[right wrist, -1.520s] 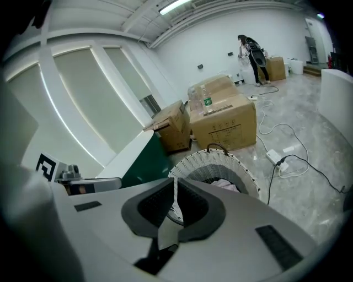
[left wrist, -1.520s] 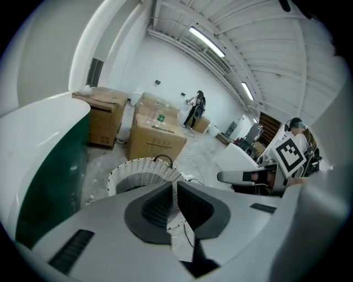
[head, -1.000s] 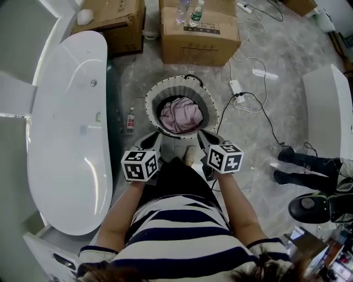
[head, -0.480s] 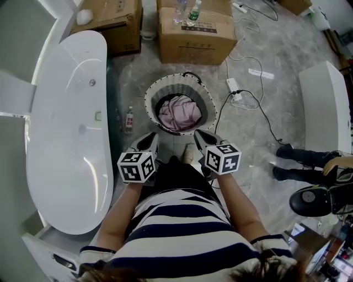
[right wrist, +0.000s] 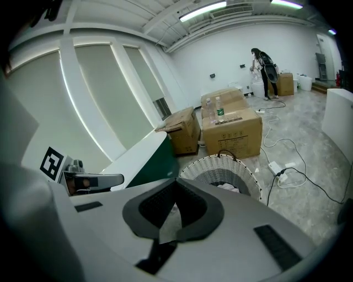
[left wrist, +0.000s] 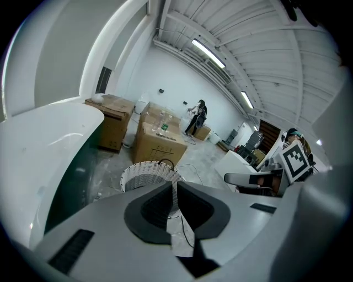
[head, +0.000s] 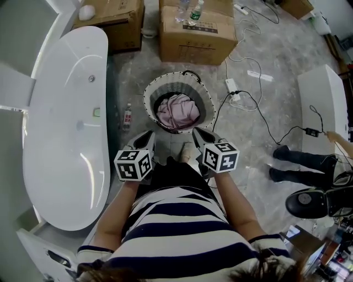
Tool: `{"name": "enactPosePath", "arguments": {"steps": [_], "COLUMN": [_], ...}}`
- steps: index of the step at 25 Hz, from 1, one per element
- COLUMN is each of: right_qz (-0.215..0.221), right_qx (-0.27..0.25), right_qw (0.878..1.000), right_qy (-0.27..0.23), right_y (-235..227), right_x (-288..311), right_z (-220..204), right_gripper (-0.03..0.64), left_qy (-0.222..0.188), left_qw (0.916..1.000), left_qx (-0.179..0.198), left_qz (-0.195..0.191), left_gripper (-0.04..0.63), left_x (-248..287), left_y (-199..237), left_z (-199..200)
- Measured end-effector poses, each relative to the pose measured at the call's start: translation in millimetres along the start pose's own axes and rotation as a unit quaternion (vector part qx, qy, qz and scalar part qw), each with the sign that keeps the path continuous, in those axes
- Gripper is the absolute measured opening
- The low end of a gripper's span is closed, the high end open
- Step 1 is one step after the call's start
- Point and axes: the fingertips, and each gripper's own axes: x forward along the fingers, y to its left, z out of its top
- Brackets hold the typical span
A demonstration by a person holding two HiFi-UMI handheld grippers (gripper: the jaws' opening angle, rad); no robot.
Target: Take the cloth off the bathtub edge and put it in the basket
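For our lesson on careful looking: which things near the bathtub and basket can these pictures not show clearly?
- Basket floor: head view, the pink cloth covers it.
- Cloth, left gripper view: hidden behind the basket wall and left claw.
- Bottle label on the box: head view, too small to read.

In the right gripper view we see only a pale scrap of the cloth [right wrist: 226,188] over the basket [right wrist: 218,161] rim. The left gripper [left wrist: 172,186] blocks the basket's inside in its own view. The bottle [head: 127,117] beside the bathtub [head: 60,137] is too small to identify, perhaps a drink. The head view's right edge crops a bystander to legs [head: 303,160].
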Motion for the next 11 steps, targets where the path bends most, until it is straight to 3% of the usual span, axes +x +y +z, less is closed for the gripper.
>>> {"name": "enactPosePath", "arguments": {"steps": [11], "right_qz": [0.003], "right_qx": [-0.006], "right_qw": [1.000], "right_qy": [0.003], "right_y": [-8.1], "right_x": [0.2], "right_z": [7.8], "right_gripper": [0.026], "left_qy": [-0.004], "left_qw": [1.0000], "left_qx": [-0.005], "left_qz": [0.003], "left_gripper": [0.040], "left_x": [6.5], "left_y": [-5.3], "left_z": [2.1]}}
